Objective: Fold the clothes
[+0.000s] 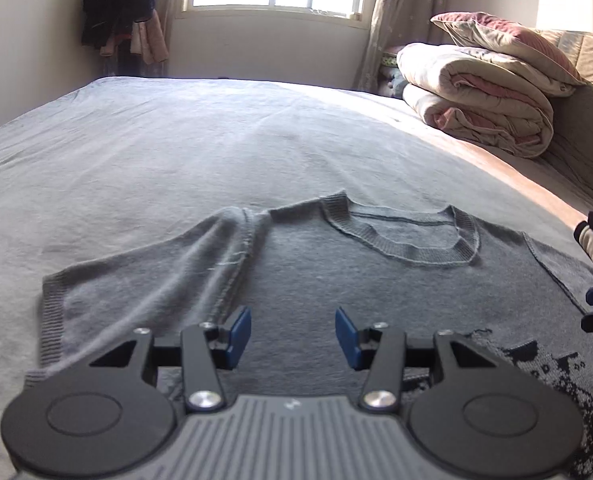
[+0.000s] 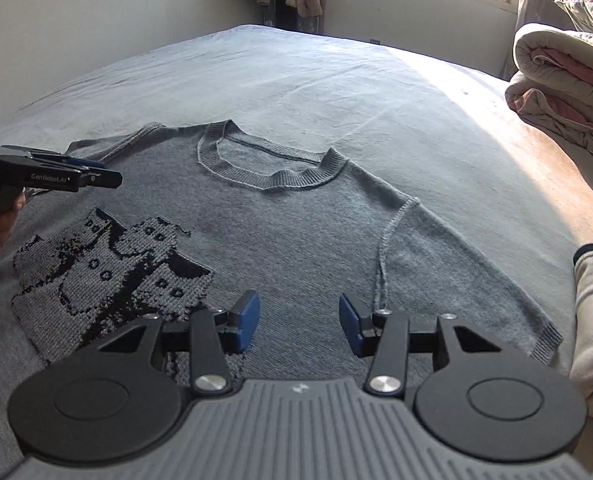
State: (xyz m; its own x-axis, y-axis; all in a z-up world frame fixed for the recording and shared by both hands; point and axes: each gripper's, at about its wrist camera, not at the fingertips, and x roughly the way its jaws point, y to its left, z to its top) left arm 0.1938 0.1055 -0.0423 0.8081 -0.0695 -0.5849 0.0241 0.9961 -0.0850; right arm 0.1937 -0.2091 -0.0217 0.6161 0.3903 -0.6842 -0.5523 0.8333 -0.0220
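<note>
A grey knit sweater (image 1: 308, 264) lies flat on the bed, neck away from me, with a ribbed collar (image 1: 408, 240) and a black pattern (image 1: 544, 372) on its front. It also shows in the right wrist view (image 2: 296, 232), pattern (image 2: 112, 276) at left. My left gripper (image 1: 293, 334) is open and empty, hovering over the sweater's body beside the left sleeve (image 1: 144, 276). My right gripper (image 2: 299, 322) is open and empty over the body beside the right sleeve (image 2: 456, 264). The left gripper also shows side-on in the right wrist view (image 2: 92, 170).
The bed has a grey sheet (image 1: 176, 140). A folded quilt with a pillow on top (image 1: 484, 92) sits at the far right. A white and dark garment (image 2: 592, 312) lies at the right edge. Dark clothes (image 1: 116, 4) hang in the corner by the window.
</note>
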